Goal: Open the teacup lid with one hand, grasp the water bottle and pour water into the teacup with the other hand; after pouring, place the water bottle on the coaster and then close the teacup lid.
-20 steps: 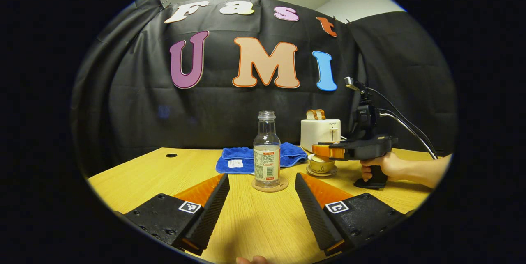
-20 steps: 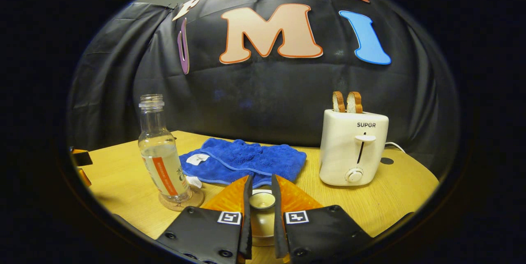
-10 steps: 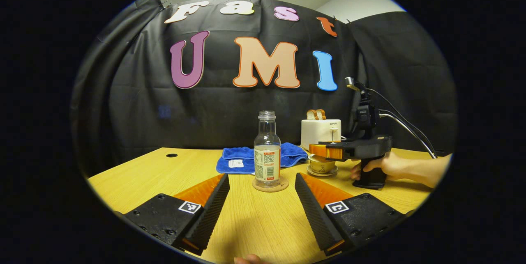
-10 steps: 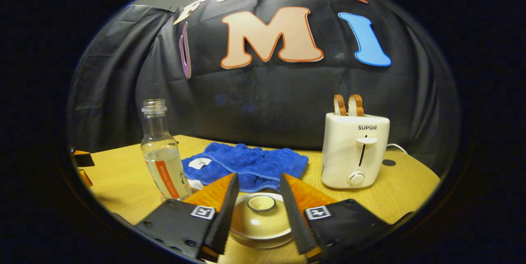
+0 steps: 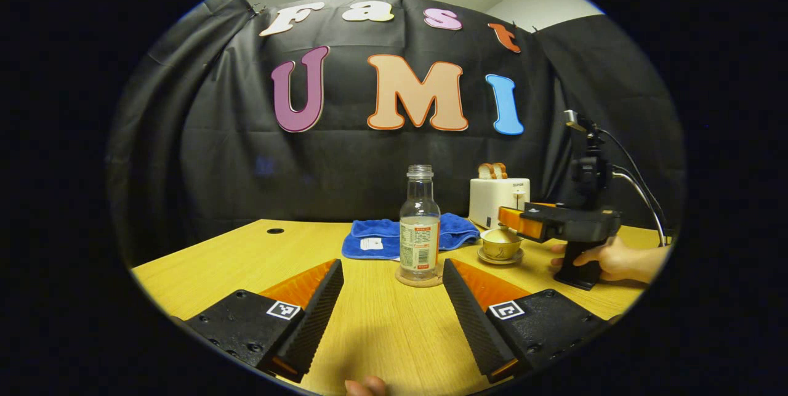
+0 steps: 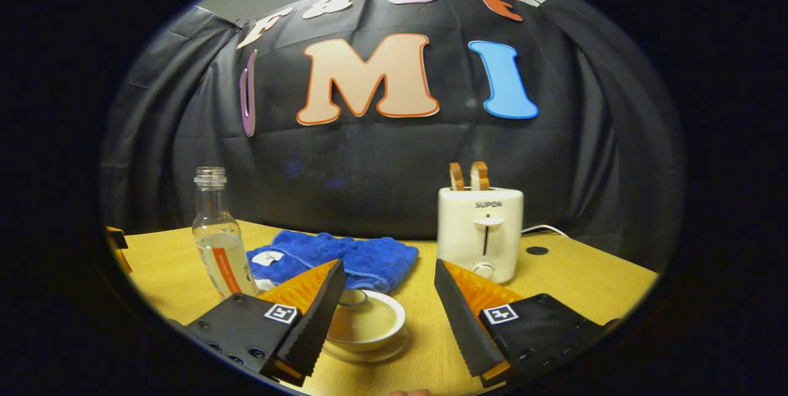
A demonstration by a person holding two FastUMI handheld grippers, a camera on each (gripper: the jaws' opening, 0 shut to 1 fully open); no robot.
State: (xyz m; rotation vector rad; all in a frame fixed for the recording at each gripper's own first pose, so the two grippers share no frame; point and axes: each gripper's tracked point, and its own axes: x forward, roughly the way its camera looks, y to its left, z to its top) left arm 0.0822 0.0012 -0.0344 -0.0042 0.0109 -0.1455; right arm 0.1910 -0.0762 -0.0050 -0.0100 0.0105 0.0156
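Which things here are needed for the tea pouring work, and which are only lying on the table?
Needed: teacup with its lid, water bottle, coaster.
Only lying about: blue towel, toaster with bread slices.

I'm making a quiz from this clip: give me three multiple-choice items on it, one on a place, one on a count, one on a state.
1. Where does the water bottle stand?
A. on the coaster
B. on the blue towel
C. on the toaster

2. How many bread slices stick out of the toaster?
A. one
B. two
C. four

3. The right claw is:
A. shut on the lid
B. shut on the bottle
C. open

Key: 1 A, the bottle's base sits on the round coaster; 2 B, two slices show; 3 C, its fingers stand apart, the lid resting on the teacup.
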